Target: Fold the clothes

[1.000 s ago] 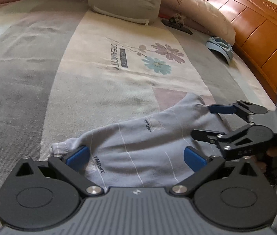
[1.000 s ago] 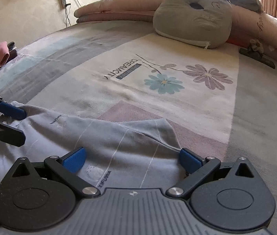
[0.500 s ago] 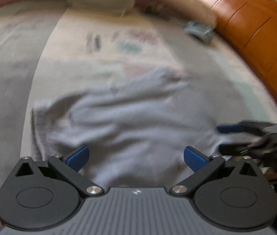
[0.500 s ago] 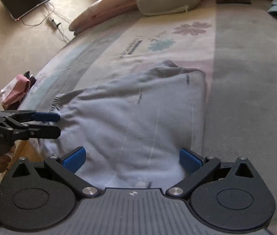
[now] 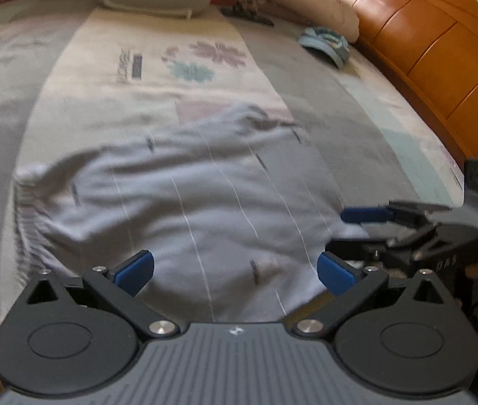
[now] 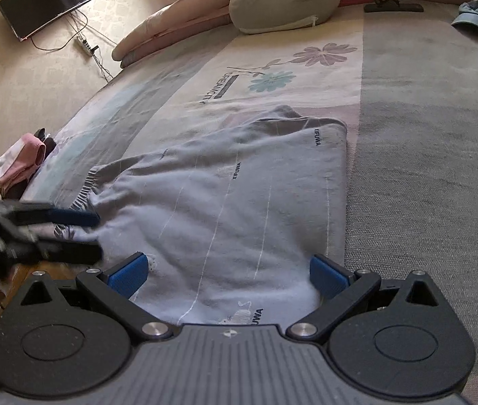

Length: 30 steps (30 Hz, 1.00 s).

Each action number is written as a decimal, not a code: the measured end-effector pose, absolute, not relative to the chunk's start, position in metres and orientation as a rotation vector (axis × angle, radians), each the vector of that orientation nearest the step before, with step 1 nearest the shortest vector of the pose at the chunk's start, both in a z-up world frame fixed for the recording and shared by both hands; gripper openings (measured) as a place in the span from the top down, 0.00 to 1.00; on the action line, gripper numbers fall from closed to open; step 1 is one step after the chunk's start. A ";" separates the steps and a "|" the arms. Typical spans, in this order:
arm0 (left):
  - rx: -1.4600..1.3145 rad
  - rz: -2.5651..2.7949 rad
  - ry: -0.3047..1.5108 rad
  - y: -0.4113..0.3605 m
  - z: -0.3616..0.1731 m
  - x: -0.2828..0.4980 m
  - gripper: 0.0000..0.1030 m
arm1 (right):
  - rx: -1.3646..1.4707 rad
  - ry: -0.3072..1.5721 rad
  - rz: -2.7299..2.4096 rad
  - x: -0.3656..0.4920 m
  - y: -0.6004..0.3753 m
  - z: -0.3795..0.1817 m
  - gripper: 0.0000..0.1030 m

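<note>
On the bed [image 6: 424,168] I see the grey garment [image 6: 232,202] spread out, my left tongs [image 5: 235,271] and right tongs [image 6: 227,275] both released over its near edge

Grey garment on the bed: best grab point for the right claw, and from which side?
Probably the near right corner of the grey garment, where its straight right edge meets the near hem. That edge lies flat and clean on the bedspread, unlike the gathered, rumpled left side. Bring the right claw, now open, in low from the near side so one finger can slide under the hem.
</note>
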<state>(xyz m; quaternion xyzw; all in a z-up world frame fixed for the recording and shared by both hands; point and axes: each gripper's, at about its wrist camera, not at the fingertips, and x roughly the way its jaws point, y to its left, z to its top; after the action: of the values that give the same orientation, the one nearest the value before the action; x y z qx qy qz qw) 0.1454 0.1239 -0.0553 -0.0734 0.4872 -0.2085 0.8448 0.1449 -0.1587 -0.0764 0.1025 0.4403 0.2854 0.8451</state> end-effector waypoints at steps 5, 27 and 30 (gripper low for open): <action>-0.199 -0.426 1.061 0.131 -0.066 0.132 0.01 | 0.233 0.929 0.603 0.145 -0.161 -0.077 0.00; -0.647 -0.273 0.988 0.276 -0.068 0.164 0.01 | 0.475 0.903 0.645 0.150 -0.192 -0.084 0.00; -0.711 -0.266 1.031 0.282 -0.088 0.167 0.01 | 0.496 0.910 0.647 0.151 -0.193 -0.085 0.00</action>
<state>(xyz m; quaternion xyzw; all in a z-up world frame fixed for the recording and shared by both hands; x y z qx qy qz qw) 0.1665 0.2819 -0.0884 -0.3319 0.4809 -0.1240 0.8020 0.1513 -0.1932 -0.0847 0.2328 0.4271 0.3036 0.8193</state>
